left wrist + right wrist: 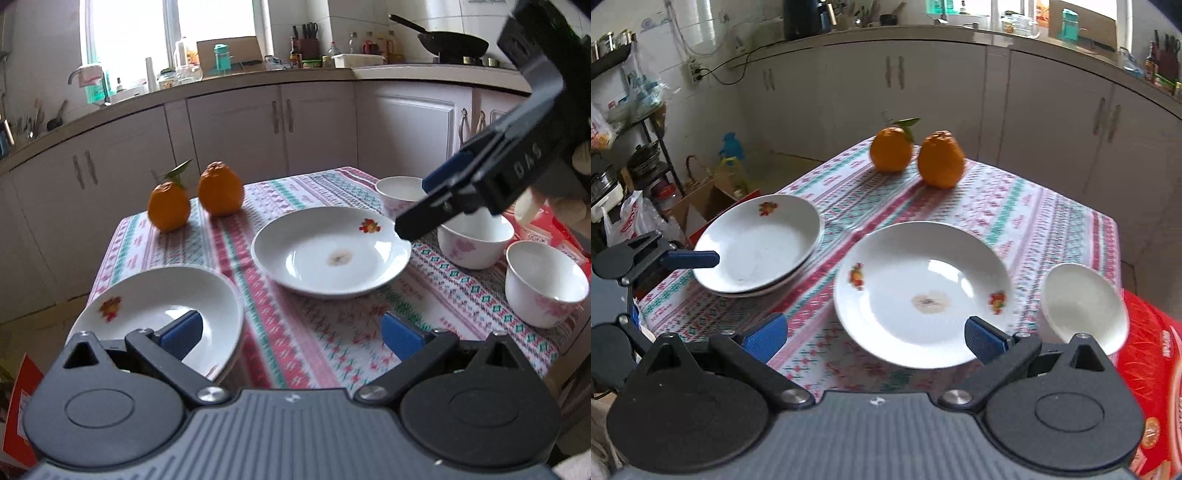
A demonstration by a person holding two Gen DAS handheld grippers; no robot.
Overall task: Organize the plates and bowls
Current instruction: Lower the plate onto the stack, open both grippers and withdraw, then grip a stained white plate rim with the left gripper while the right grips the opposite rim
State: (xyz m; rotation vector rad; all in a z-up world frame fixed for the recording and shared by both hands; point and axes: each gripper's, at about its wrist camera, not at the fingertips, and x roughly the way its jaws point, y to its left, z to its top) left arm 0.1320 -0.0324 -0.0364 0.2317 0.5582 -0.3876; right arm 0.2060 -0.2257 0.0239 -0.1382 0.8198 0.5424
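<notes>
Both your tools are spread apart and hold nothing. Your right tool [875, 338] hangs over the near rim of the single plate [923, 291] in the middle of the tabletop [1052, 221]. Your left tool [291, 334] is beside the stacked plates [155, 314], which reach past the tabletop edge. A push there may slide them off. The glazed rim can slip from a shallow pinch, and the bowls [476, 240] stand close.

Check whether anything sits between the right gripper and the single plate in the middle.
Nothing visible does. The right gripper is open just in front of the plate; only bare tablecloth lies between them.
</notes>
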